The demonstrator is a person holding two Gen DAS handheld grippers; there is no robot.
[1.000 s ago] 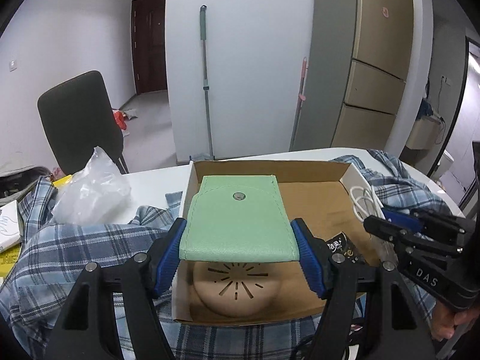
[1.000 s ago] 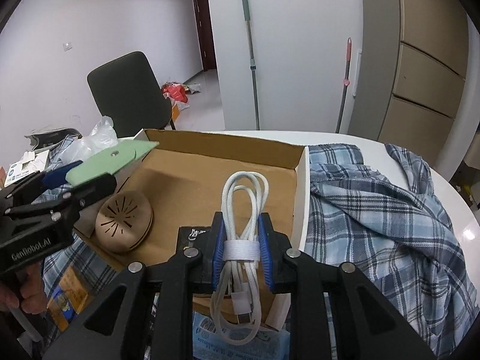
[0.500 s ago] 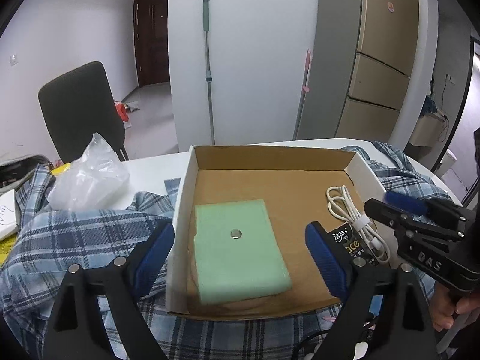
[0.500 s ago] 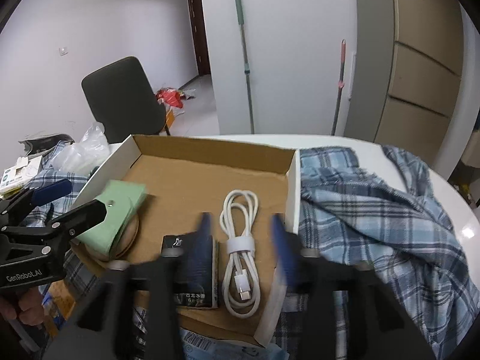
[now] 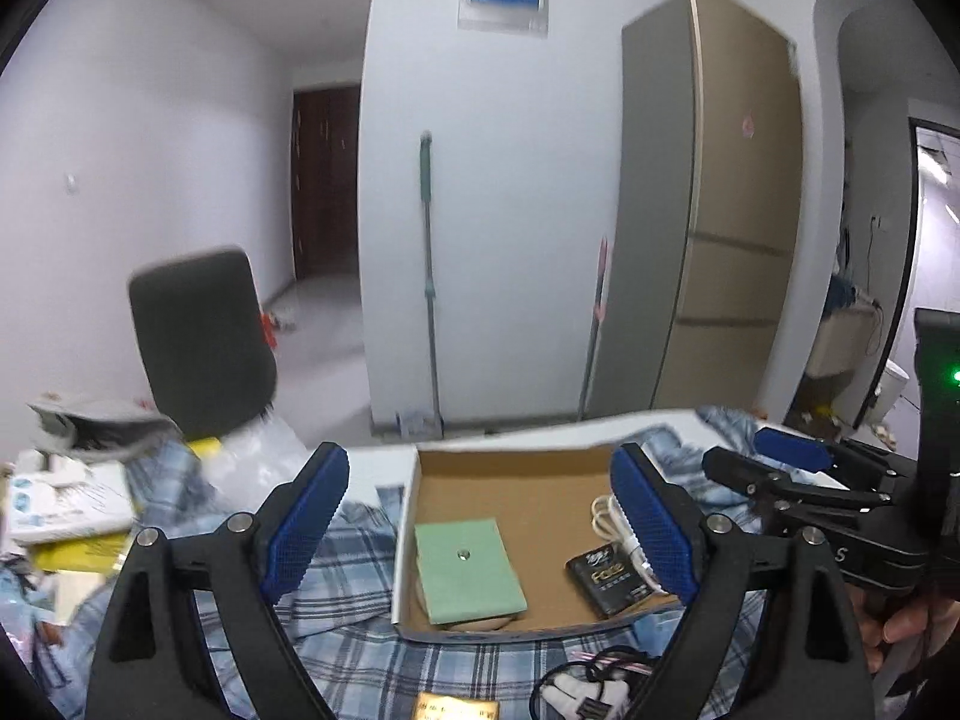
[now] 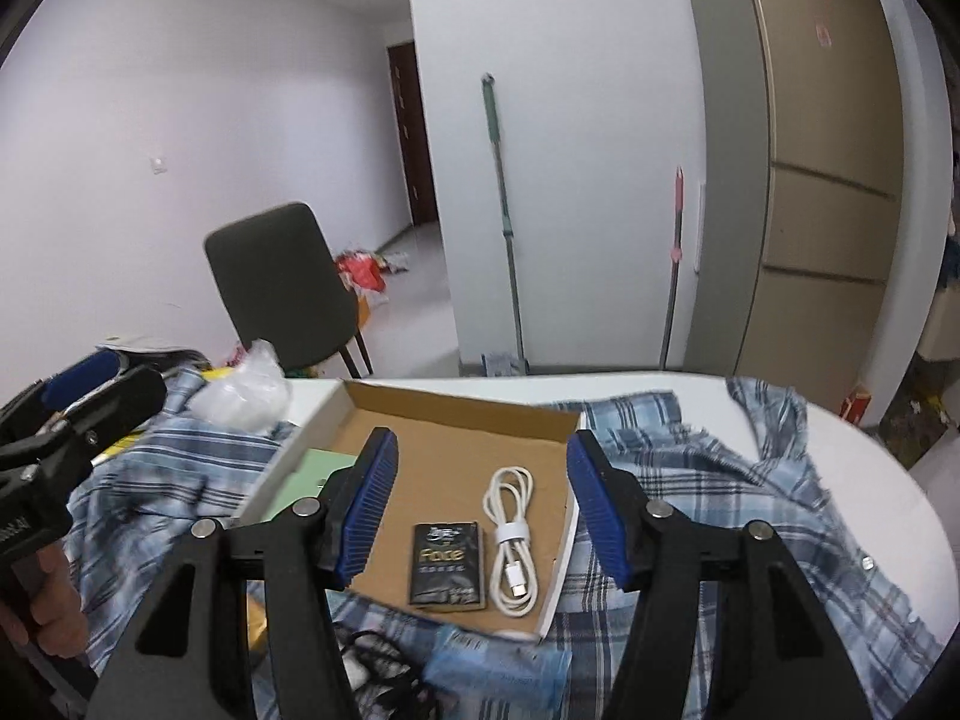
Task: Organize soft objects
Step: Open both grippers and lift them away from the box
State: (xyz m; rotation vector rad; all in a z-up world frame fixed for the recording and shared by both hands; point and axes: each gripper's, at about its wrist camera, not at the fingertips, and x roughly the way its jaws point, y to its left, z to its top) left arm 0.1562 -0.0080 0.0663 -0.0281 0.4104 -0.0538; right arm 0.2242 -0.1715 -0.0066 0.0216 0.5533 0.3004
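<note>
Right wrist: plaid shirt (image 6: 720, 480) surrounds box (image 6: 456, 468).

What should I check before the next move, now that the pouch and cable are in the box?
1. Left tool open and empty: ok.
2. Right tool open and empty: ok.
3. Green pouch lying flat in the box: ok; it rests on a round tan item.
4. White cable bundled, inside the box beside the black packet: ok.
5. Plaid shirt clear of the box: not ok; it lies against the box's sides.
6. Next soft object chosen: cannot tell.
</note>
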